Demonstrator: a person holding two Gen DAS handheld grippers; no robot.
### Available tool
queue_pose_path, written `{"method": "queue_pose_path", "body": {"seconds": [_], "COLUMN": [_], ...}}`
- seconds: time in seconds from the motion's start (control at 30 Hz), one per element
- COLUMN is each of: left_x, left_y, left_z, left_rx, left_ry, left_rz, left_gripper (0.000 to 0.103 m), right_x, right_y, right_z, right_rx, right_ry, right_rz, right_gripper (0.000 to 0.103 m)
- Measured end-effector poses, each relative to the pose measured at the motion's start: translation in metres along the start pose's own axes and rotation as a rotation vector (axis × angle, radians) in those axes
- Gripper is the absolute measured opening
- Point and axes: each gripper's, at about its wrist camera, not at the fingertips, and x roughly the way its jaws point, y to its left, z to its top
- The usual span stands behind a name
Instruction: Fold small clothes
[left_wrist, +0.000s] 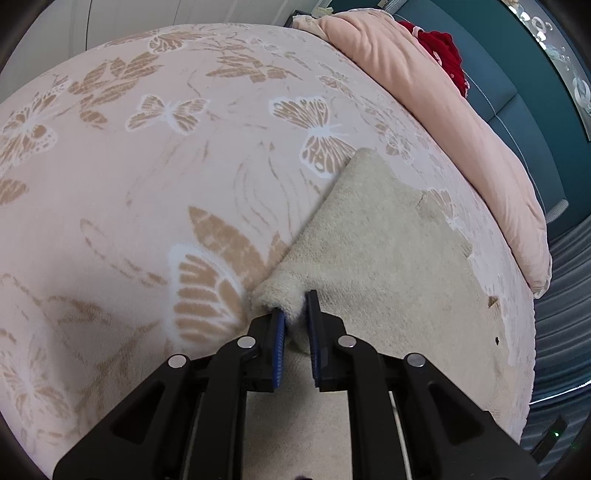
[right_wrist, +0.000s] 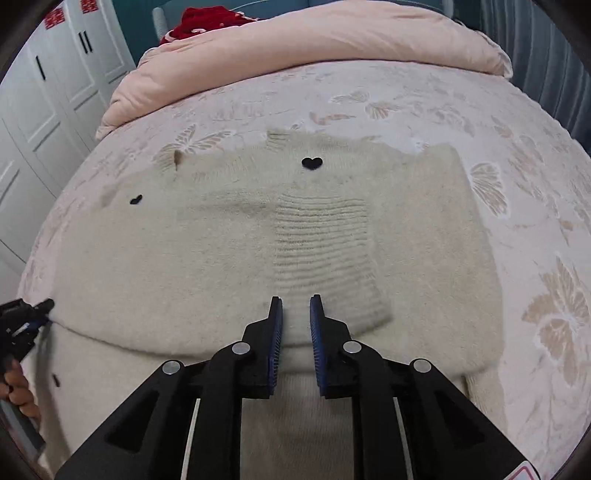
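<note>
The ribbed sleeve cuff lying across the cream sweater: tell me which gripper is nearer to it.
Right. The right gripper sits just beside the ribbed cuff, jaws apart. The left gripper is off at the sweater's left edge, pinching a fold there.

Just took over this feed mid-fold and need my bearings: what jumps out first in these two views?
A fluffy cream sweater with small black hearts lies spread across the butterfly-patterned pink bedspread, one ribbed sleeve folded over its middle. The left gripper pinches a fold of the sweater's edge, while the right gripper hangs open above the sleeve cuff. A rolled pink duvet and something red sit at the far end.
</note>
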Motion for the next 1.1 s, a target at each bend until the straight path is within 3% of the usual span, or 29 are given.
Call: {"method": "queue_pose_path", "body": {"seconds": [0.07,0.1,0.17,0.23,0.37,0.47,0.53,0.7,0.83,0.9,0.93,0.97,1.0,1.03,1.07,1.1], "left_x": [-0.017,-0.03,-0.061,-0.089,-0.131,-0.152,-0.165,-0.159,-0.15,-0.147,-0.147,-0.147,-0.146,-0.145,-0.143,-0.142], "left_y": [0.007,0.013,0.029,0.051,0.1,0.128,0.131,0.105,0.093,0.092,0.091,0.089,0.086,0.084,0.082,0.083], "left_z": [-0.003,-0.007,-0.02,-0.04,-0.098,-0.145,-0.168,-0.194,-0.19,-0.183,-0.179,-0.177,-0.175,-0.174,-0.174,-0.173], "left_rx": [-0.027,-0.022,0.007,0.054,0.136,0.126,0.145,0.227,0.209,0.175,0.159,0.151,0.152,0.16,0.17,0.167], "left_ry": [0.021,0.014,-0.012,-0.011,0.068,0.121,0.091,0.104,0.099,0.114,0.121,0.141,0.165,0.175,0.187,0.203], "left_rz": [-0.043,-0.044,-0.025,-0.016,0.018,-0.004,-0.021,-0.004,0.013,-0.028,-0.057,-0.098,-0.122,-0.113,-0.101,-0.094], "left_gripper": [0.023,0.039,0.063,0.067,0.089,0.091,0.094,0.098,0.098,0.096,0.09,0.072,0.051,0.042,0.024,0.013], "right_x": [-0.038,-0.057,-0.091,-0.118,-0.148,-0.156,-0.157,-0.15,-0.14,-0.137,-0.137,-0.136,-0.134,-0.132,-0.13,-0.13], "right_y": [-0.007,-0.013,-0.029,-0.052,-0.096,-0.11,-0.107,-0.086,-0.083,-0.087,-0.089,-0.09,-0.09,-0.09,-0.091,-0.093], "right_z": [-0.014,-0.027,-0.062,-0.107,-0.206,-0.262,-0.283,-0.281,-0.266,-0.262,-0.26,-0.259,-0.257,-0.255,-0.254,-0.252], "right_rx": [0.047,0.06,0.085,0.118,0.241,0.295,0.302,0.281,0.354,0.415,0.437,0.446,0.441,0.43,0.429,0.443], "right_ry": [-0.039,-0.061,-0.081,-0.068,0.021,0.079,0.093,0.035,0.003,-0.005,-0.008,-0.01,-0.001,0.02,0.041,0.051], "right_rz": [0.074,0.079,0.03,0.005,-0.017,-0.002,0.013,0.055,0.102,0.135,0.156,0.173,0.178,0.174,0.172,0.195], "right_gripper": [0.032,0.053,0.066,0.067,0.069,0.069,0.073,0.086,0.086,0.086,0.081,0.073,0.049,0.016,0.012,0.011]}}
